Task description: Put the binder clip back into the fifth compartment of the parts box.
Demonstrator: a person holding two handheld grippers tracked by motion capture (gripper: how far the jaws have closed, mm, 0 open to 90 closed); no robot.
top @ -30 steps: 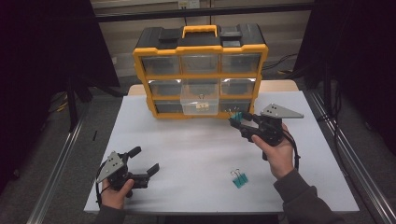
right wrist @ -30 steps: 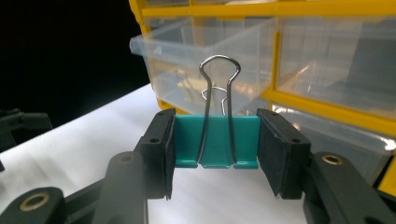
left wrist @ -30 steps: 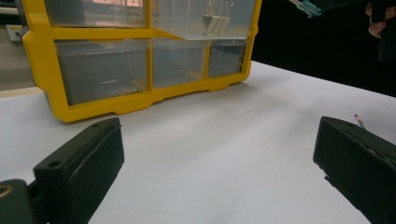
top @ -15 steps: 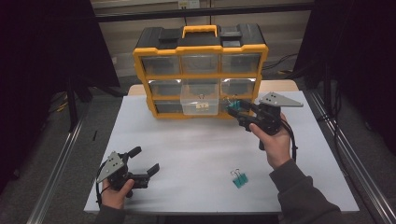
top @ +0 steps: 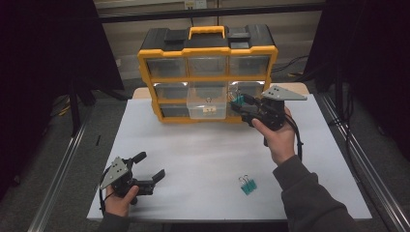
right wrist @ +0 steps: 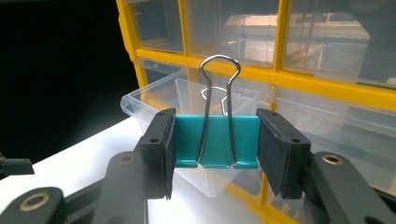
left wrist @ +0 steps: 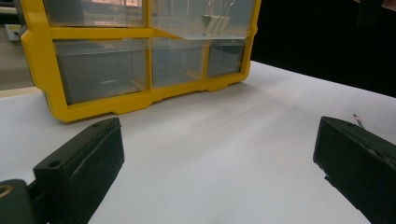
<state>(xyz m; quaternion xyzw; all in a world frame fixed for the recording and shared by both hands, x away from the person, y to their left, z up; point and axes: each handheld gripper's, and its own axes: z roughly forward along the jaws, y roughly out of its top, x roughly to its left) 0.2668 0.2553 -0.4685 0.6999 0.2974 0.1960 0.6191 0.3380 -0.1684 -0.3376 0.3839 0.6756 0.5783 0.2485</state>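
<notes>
- Teal binder clip (top: 238, 100) is held in the right gripper (top: 240, 107) in the high view, raised above the white table (top: 203, 154) just in front of the yellow organizer (top: 207, 72), at the right edge of the pulled-out clear drawer (top: 207, 105) in the middle row. The person's right hand (top: 276, 135) grips the tool from behind, with the grey plate on top.
- A second teal binder clip (top: 247, 185) lies flat on the table near the front edge, well apart from both grippers and closer to the right forearm.
- The left gripper (top: 151, 166) sits low at the front left of the table, held by the left hand (top: 118, 199), its jaws spread wide with nothing between them.
- From the left gripper view, the two black jaws stand far apart over bare table, and the organizer (left wrist: 121, 60) rises beyond them. The open drawer (left wrist: 201, 18) juts out above the bottom row, and a pale binder clip (left wrist: 215, 21) shows through its clear wall.
- From the right gripper view, the jaws press on the two ends of the teal clip (right wrist: 215, 140), which sits upright with its wire handles pointing up. Behind it is the open drawer (right wrist: 163, 105), with another wire loop showing inside it; the organizer's (right wrist: 327, 91) yellow frame and clear drawer fronts stand beyond.
</notes>
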